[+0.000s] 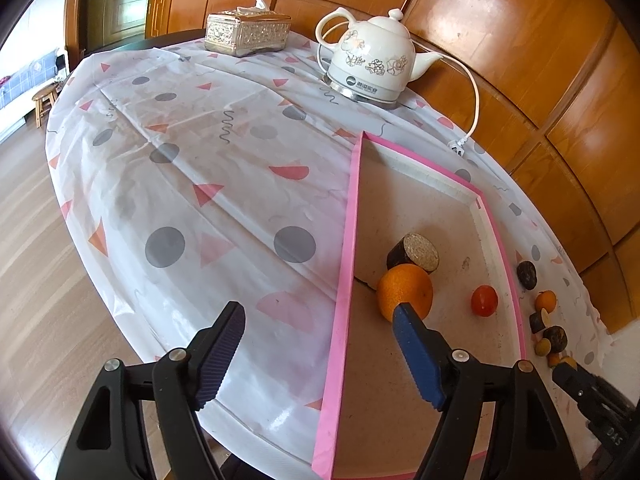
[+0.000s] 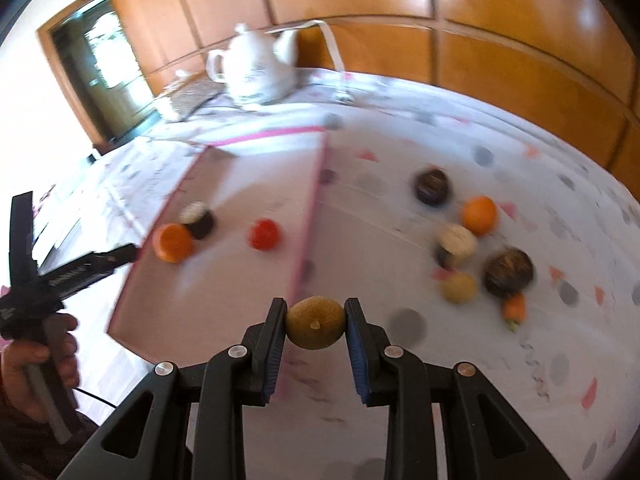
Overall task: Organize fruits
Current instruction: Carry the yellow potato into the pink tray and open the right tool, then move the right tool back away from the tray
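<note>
Right gripper (image 2: 316, 322) clamps a brownish-green kiwi (image 2: 315, 323) above the pink-edged tray's (image 2: 308, 216) right rim; orange (image 2: 173, 242) and tomato (image 2: 263, 234) lie inside. Left gripper (image 1: 318, 328) stands empty, jaws apart.

The tray (image 1: 420, 360) is lying on the desk (image 1: 180, 184), with the orange (image 1: 405, 291), the tomato (image 1: 484, 300) and a cut log piece (image 1: 414, 252) sitting in it. Behind it the kettle (image 1: 372, 64) is standing, the tissue box (image 1: 248, 32) sitting to its left. Right of the tray, loose fruits (image 2: 478, 210) are clustering on the desk.
</note>
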